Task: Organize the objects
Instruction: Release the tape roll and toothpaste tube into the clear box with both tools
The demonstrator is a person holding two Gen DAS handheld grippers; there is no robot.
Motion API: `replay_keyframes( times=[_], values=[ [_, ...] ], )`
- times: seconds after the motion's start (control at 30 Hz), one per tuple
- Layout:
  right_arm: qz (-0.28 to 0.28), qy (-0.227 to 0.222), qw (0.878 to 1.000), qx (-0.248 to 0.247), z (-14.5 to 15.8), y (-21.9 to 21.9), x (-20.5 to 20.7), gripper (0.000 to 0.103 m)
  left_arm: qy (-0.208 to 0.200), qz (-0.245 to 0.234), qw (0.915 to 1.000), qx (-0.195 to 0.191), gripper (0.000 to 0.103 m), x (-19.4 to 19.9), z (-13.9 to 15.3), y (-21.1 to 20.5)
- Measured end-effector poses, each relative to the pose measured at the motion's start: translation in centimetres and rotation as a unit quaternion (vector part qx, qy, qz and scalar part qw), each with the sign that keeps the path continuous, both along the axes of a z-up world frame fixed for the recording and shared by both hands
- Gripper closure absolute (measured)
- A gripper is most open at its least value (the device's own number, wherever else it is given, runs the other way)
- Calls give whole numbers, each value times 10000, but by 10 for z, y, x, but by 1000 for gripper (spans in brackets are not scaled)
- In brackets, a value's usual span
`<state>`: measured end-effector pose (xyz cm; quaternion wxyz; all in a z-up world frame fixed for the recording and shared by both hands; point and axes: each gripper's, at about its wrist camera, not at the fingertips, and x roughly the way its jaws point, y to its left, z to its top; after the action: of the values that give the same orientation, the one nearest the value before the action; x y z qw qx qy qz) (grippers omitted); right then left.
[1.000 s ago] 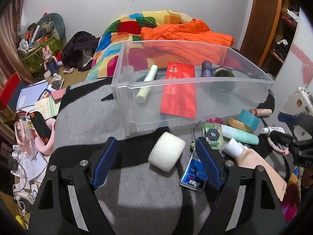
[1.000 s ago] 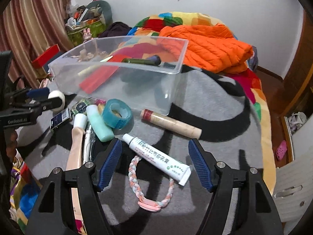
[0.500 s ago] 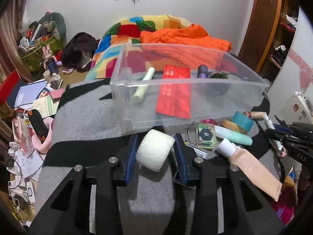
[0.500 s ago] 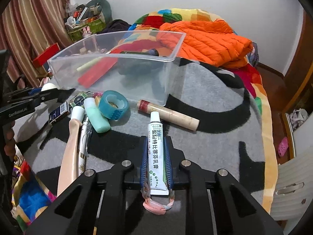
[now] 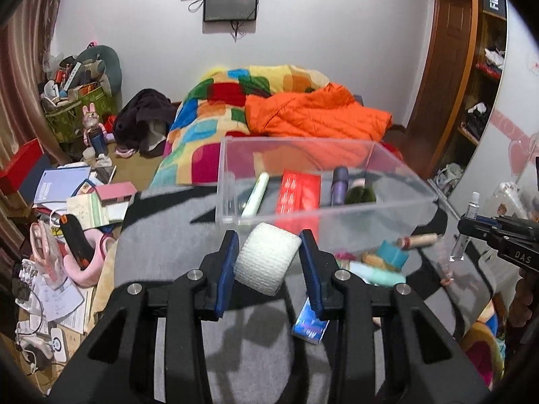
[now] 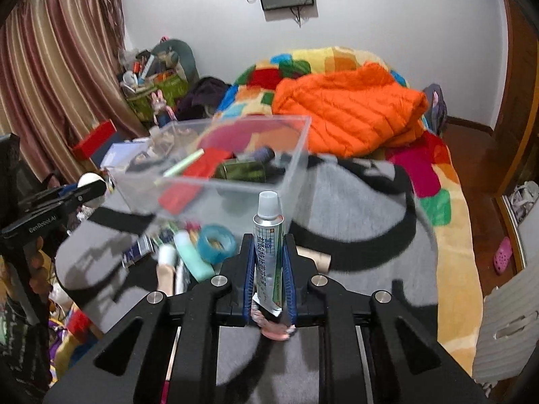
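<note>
The left tongs (image 5: 267,262) are clamped on a white gauze roll (image 5: 267,257), held clear of the grey-and-black blanket (image 5: 161,235) on the bed. The right tongs (image 6: 269,269) are pinched tight on a white ointment tube (image 6: 267,235), cap pointing away from the camera, also lifted off the blanket; a pink-and-white braided cord (image 6: 274,328) shows just under the tube's crimped end. Just beyond both sits a clear plastic bin (image 5: 387,215) on the blanket, holding a pale green tube (image 5: 255,195), a red packet (image 5: 298,193), a purple cylinder (image 5: 339,185) and a dark green tin (image 6: 241,170). Between the tongs and the bin lie a teal tape roll (image 6: 215,244), a mint bottle (image 6: 192,259) and a blue card pack (image 5: 310,323). An orange quilted jacket (image 6: 350,114) lies behind the bin
</note>
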<state>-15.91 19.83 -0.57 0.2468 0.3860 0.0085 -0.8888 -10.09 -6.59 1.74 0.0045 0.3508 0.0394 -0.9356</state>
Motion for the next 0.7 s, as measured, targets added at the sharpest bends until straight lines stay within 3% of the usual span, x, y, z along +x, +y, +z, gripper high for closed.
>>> replay_keyframes(
  times=[0.47,0.7],
  values=[
    [93,470,9986,-208,36,-39,-31,89,125,17,9999,-8,66,-46,15,-1],
    [-60,423,9990,101,27,-62,-60,89,-127,-31,9999,-44,66,-80,0,6]
  ],
)
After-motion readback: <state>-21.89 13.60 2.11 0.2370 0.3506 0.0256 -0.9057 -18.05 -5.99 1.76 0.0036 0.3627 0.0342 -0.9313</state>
